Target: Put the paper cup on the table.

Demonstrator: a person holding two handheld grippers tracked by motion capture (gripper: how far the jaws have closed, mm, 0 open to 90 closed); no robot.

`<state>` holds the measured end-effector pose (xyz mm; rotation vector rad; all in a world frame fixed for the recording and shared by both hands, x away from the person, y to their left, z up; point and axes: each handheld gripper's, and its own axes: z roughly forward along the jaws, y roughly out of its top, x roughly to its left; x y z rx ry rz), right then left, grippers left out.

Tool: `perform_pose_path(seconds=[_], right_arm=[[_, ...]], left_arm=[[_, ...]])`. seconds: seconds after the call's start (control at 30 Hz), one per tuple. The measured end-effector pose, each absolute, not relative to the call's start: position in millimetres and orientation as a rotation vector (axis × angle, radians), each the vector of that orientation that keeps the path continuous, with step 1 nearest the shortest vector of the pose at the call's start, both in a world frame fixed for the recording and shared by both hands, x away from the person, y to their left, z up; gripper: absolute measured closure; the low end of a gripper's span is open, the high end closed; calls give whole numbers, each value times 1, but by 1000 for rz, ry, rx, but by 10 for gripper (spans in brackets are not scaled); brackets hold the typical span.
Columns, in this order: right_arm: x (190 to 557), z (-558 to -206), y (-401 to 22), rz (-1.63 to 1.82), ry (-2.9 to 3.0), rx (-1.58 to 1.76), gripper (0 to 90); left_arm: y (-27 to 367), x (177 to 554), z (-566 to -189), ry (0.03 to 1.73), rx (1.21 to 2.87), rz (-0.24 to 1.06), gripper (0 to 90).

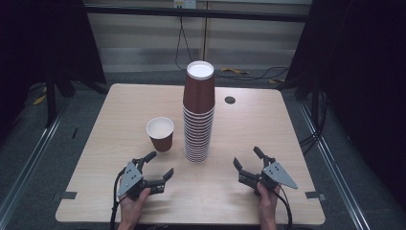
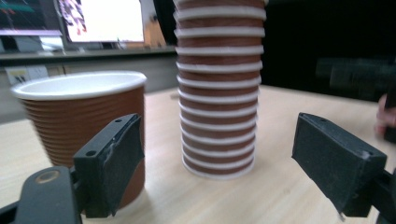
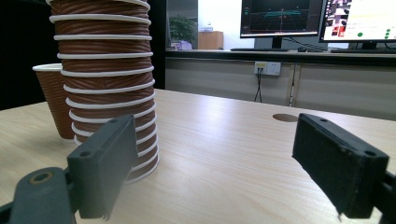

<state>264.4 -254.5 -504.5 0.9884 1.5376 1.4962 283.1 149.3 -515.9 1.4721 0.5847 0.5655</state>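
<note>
A tall stack of brown ribbed paper cups (image 1: 198,115) stands upside down in the middle of the wooden table (image 1: 110,124). To its left a single brown cup (image 1: 160,134) stands upright with its white inside showing. My left gripper (image 1: 159,164) rests low in front of the single cup, jaws open with nothing between them. In the left gripper view the single cup (image 2: 70,107) sits just behind the left jaw and the stack (image 2: 218,93) is ahead. My right gripper (image 1: 247,158) stands open, right of the stack and a little nearer. The stack (image 3: 105,70) rises behind its left jaw.
A small round hole (image 1: 230,99) sits in the tabletop behind and right of the stack. Cables (image 1: 249,73) lie on the floor beyond the far edge. Monitors (image 3: 359,18) stand on a desk past the table. The person's other hand (image 2: 384,116) shows at the right edge.
</note>
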Motion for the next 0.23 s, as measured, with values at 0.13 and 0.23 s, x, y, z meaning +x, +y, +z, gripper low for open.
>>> perform_pose_path(seconds=[0.13, 0.23], right_arm=[[264, -505, -254, 1494, 1534, 991, 139], [265, -505, -254, 1488, 1523, 996, 127]], left_arm=[[148, 284, -516, 606, 1474, 566, 156], [149, 285, -515, 593, 1485, 572, 157]])
